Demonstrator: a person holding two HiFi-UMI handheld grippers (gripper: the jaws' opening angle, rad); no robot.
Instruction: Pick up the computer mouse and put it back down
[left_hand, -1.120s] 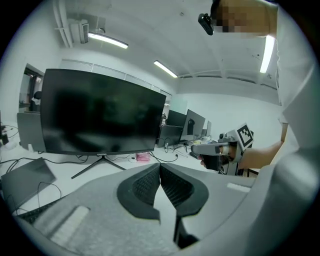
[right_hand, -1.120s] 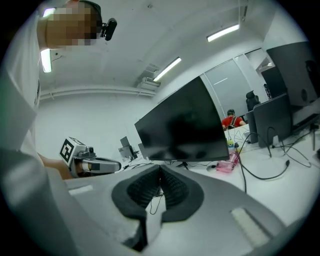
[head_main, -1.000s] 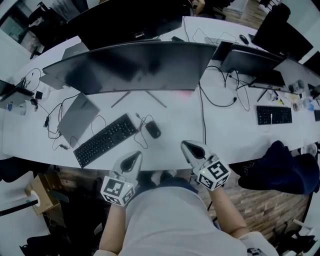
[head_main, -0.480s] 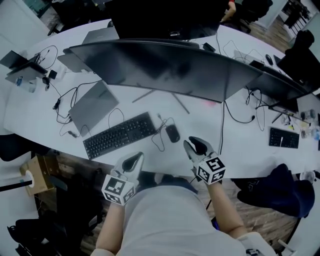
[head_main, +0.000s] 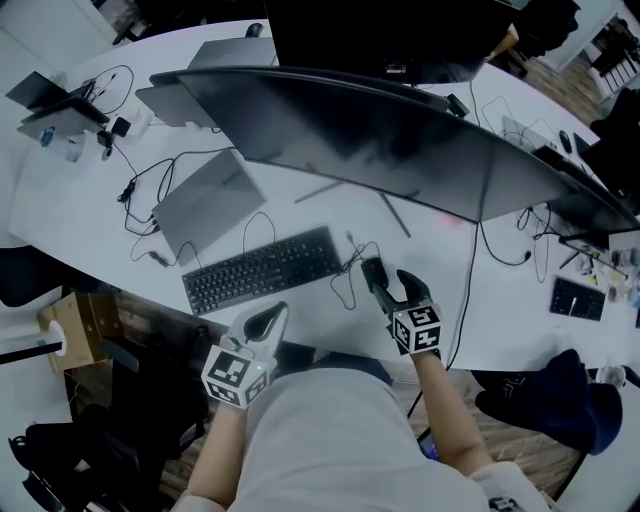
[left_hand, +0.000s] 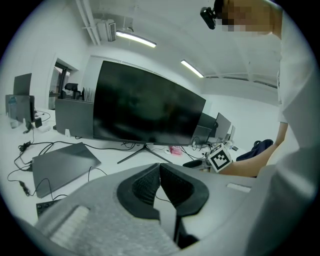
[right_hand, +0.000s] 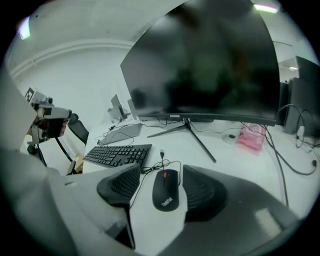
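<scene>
A black wired computer mouse (head_main: 372, 271) (right_hand: 166, 189) lies on the white desk (head_main: 80, 220), just right of the keyboard. My right gripper (head_main: 393, 285) (right_hand: 162, 173) reaches over the desk's front edge and stands open. Its jaws have just been opening, and the mouse lies between them with a gap at each pad. My left gripper (head_main: 264, 324) (left_hand: 160, 169) hangs at the desk's front edge below the keyboard, shut and empty, its pads meeting at the tips.
A black keyboard (head_main: 262, 270) lies left of the mouse, whose cable loops between them. A wide curved monitor (head_main: 400, 130) on a splayed stand (head_main: 355, 195) fills the back. A closed laptop (head_main: 208, 205) and loose cables lie to the left. A cardboard box (head_main: 75, 335) sits below the desk.
My right gripper has moved forward and down from the desk's edge to the mouse, and its jaws have gone from shut to wide apart around it. The left gripper has stayed shut.
</scene>
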